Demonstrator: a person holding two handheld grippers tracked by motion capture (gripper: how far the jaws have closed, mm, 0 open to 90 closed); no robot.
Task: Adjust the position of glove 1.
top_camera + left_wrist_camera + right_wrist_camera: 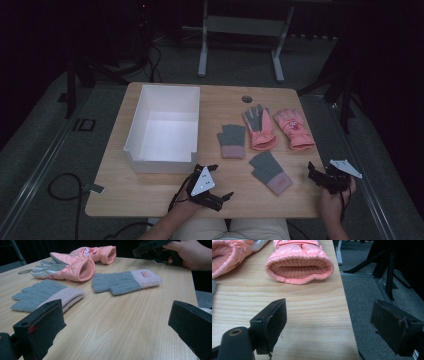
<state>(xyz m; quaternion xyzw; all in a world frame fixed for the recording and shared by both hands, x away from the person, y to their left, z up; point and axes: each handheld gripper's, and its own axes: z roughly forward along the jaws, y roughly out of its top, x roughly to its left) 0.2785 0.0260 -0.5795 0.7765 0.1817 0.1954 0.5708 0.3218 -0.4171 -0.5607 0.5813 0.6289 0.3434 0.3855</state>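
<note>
On the tabletop (150, 192), lay four gloves beside a box (162, 125). Near the grey glove (270, 171), hovered left tool (220, 182), jaws apart. Beyond the edge, hung right tool (314, 175), jaws apart, empty.

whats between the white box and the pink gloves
One grey glove lies on the table between the box and the pink gloves, seen in the high view.

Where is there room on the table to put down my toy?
Bare wood lies along the front edge, between the left hand-held gripper and the near grey glove. The white box is empty too. The four gloves crowd the right half.
</note>
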